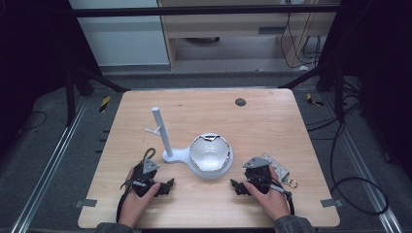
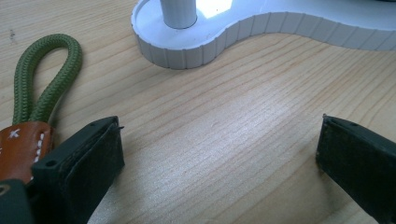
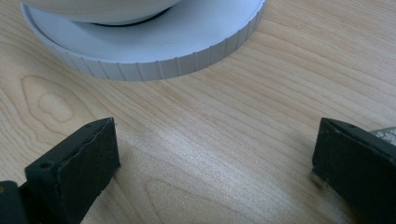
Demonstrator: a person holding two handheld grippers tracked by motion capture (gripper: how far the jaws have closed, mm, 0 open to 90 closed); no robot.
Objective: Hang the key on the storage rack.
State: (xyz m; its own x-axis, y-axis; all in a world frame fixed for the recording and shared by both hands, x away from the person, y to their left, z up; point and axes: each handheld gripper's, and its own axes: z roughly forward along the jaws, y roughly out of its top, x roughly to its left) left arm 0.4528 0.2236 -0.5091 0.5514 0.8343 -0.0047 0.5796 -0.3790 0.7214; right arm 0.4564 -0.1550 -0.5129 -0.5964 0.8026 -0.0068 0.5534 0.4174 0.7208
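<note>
A white stand (image 1: 171,154) rests mid-table, with an upright post (image 1: 161,130) and a side peg. Its round end holds a white bowl (image 1: 210,151). My left gripper (image 1: 151,178) lies on the wood just in front of the post's base (image 2: 210,39), open with bare table between its fingers (image 2: 79,163). A green cord loop (image 2: 46,79) with a brown leather tab (image 2: 18,149) lies against its left jaw. My right gripper (image 1: 252,179) is open on the table before the stand's round base (image 3: 154,51). A grey pouch (image 1: 276,167) with a key ring (image 1: 293,183) lies beside it.
The wooden table (image 1: 262,121) has a dark round grommet (image 1: 240,102) near its far edge. Metal frame rails and cables run along the floor on both sides. A hand holds each gripper from the near edge.
</note>
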